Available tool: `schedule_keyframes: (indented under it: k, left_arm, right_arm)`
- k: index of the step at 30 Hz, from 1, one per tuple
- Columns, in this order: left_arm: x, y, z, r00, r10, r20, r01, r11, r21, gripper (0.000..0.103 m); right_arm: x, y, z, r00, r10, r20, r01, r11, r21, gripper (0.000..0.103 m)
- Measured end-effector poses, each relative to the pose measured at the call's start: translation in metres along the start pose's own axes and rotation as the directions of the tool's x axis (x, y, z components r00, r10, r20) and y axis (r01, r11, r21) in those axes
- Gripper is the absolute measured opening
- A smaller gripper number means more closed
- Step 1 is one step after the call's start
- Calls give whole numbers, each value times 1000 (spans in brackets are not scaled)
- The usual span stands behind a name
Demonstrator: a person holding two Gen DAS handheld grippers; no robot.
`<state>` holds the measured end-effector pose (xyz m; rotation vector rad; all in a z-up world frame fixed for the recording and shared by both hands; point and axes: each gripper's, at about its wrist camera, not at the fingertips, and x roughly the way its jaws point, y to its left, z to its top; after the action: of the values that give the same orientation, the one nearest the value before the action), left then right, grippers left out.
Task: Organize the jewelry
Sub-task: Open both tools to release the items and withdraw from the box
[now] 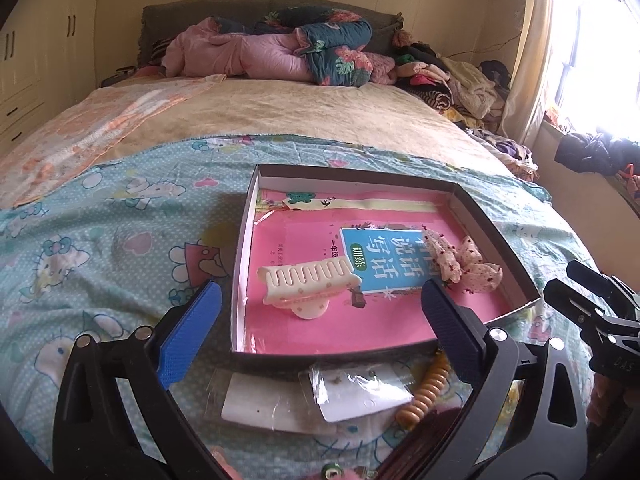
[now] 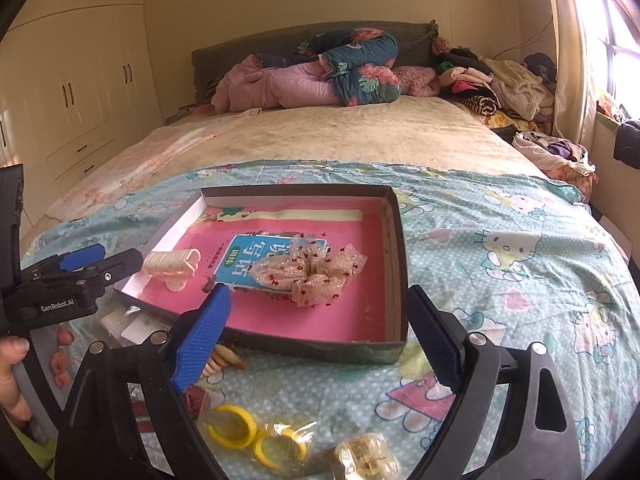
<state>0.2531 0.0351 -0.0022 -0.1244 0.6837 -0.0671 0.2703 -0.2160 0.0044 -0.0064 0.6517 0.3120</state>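
Beyond the gaping right tool (image 2: pixel 316 334), the scrunchie (image 2: pixel 310 274) lies apart.

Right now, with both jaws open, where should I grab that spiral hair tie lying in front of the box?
Probably grip the coiled spiral hair tie across its narrow width, near the middle, coming down from above with the right gripper, which looks nearer. It lies flat on the bedspread, elongated, one end close to the box front wall, so a sideways approach looks blocked.
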Motion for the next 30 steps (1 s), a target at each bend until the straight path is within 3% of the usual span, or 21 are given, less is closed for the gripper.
schedule_keyframes:
  k: [13,30]
  left_arm:
    - [-27,3,-17,1000,11,29,-11,1000,3,91]
    - [-36,25,-60,998,55,-27,-55,998,-16,91]
  right_arm:
    - [-27,13,-19,1000,-1,24,2,998,-58,87]
    - [-34,33,-59,999,17,-41,-22,993,-117,87]
